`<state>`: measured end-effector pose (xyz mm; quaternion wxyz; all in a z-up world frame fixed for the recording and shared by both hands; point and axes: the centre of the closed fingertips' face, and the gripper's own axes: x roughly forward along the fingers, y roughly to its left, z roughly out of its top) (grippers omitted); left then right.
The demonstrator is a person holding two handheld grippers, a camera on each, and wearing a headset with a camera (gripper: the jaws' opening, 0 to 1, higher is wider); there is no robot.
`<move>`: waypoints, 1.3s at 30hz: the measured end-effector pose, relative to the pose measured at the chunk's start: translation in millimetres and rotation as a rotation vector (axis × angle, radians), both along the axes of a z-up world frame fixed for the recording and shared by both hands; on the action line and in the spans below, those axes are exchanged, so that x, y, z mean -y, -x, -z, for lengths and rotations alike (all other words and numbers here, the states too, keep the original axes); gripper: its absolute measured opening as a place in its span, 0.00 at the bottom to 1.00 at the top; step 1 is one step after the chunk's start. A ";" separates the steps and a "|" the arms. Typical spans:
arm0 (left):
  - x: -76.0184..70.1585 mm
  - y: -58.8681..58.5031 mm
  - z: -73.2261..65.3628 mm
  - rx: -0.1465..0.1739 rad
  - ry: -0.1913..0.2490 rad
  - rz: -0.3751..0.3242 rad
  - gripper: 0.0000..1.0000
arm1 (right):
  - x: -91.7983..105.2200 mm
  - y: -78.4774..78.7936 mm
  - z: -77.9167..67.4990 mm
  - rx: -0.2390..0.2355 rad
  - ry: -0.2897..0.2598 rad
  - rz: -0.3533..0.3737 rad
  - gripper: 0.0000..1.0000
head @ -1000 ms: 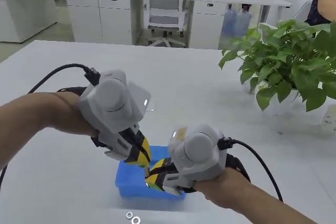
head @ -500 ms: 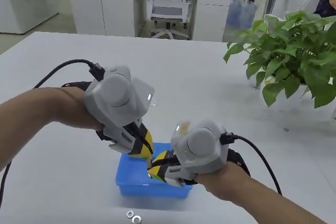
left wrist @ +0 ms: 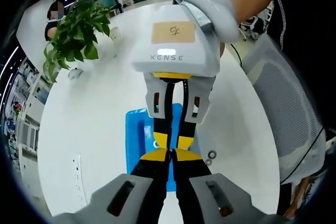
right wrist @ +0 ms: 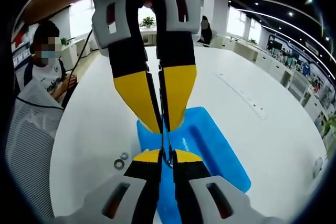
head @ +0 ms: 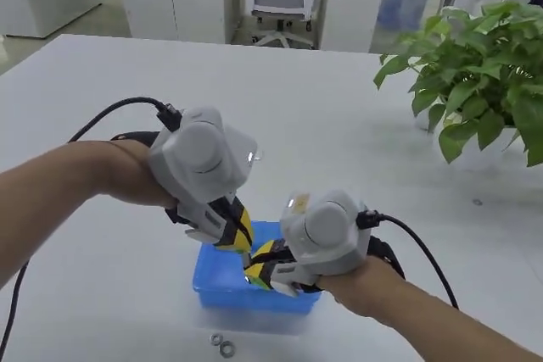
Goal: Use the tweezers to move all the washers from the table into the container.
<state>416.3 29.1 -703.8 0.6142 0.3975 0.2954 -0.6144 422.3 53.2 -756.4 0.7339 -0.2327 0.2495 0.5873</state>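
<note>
A white office desk (head: 339, 142) carries everything, with a potted plant (head: 484, 82) far off to the right. The left tongs (head: 242, 242) and right tongs (head: 254, 273) meet tip to tip, both clenched to a slit on the thin tweezers (right wrist: 161, 114) that run between them. Wrists angle inward, hands wrapped round the handles. The blue container (head: 216, 281) lies directly beneath the tips. Two washers (head: 222, 344) rest on the desk just beside it, on the person's side.

Container (head: 222, 281) on counter (head: 339, 150); two washers (head: 222, 345) on counter just before it; plant (head: 484, 74) behind, far right.
</note>
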 end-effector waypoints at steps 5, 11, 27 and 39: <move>-1.5 -1.8 6.7 -0.009 -0.007 0.000 0.06 | 0.4 -0.2 6.4 -0.018 0.009 0.003 0.09; -1.0 -3.4 12.2 -0.012 -0.008 -0.001 0.06 | 2.2 -2.0 11.7 -0.035 0.017 0.009 0.09; 1.5 -4.1 14.2 -0.005 -0.006 0.003 0.06 | 5.9 -5.3 13.6 -0.036 0.016 0.032 0.10; 3.2 -2.6 3.0 0.015 -0.003 0.005 0.06 | 7.7 -5.8 2.7 -0.014 0.006 0.039 0.10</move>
